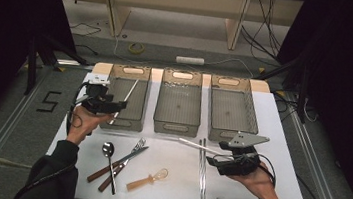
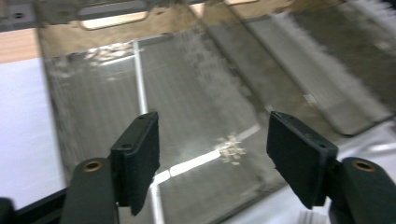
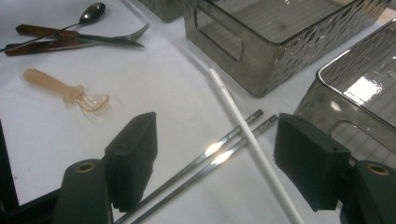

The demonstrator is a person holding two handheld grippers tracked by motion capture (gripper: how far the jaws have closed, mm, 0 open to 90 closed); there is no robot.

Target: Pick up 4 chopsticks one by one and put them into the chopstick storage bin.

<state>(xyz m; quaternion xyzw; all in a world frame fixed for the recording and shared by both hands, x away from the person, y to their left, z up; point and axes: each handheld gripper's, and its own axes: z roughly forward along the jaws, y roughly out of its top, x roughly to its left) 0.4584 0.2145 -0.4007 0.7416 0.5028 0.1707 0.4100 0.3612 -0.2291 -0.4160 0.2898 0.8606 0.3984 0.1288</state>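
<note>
Scene: A person at a white-topped table (image 1: 270, 140) sorted cutlery and sticks into three smoked-plastic bins with a hand-held claw in each hand.

Left gripper (image 1: 113, 106): Hung at the near rim of the left bin (image 1: 143, 75), its jaws spread with nothing between them; in the left gripper view a white chopstick (image 2: 140, 88) lay free on the bin floor just beyond the pads.

Right gripper (image 1: 215, 158): Held near the table's right side, jaws spread wide and not pinching anything.

Key relation: A second white chopstick (image 3: 243, 126) lay just ahead of the right claw, nearer its right pad (image 3: 310, 158), long axis running from near right to far left across the paired metal chopsticks (image 3: 224, 151), which it crossed and seemed to rest on.

Nearer hand: The right one, plainly; the left stood well apart over its bin.

Bins: The middle bin (image 1: 176, 124) and right bin (image 1: 229, 130) stood side by side just beyond the sticks.

Other pieces: A spoon (image 1: 108, 149), a fork (image 1: 136, 145), a wooden-handled knife (image 1: 116, 165) and a small amber scoop (image 1: 148, 179) waited at the near left.

Room: Dark drapes on both sides, cables and a power strip (image 1: 190, 60) on the floor beyond the table.
</note>
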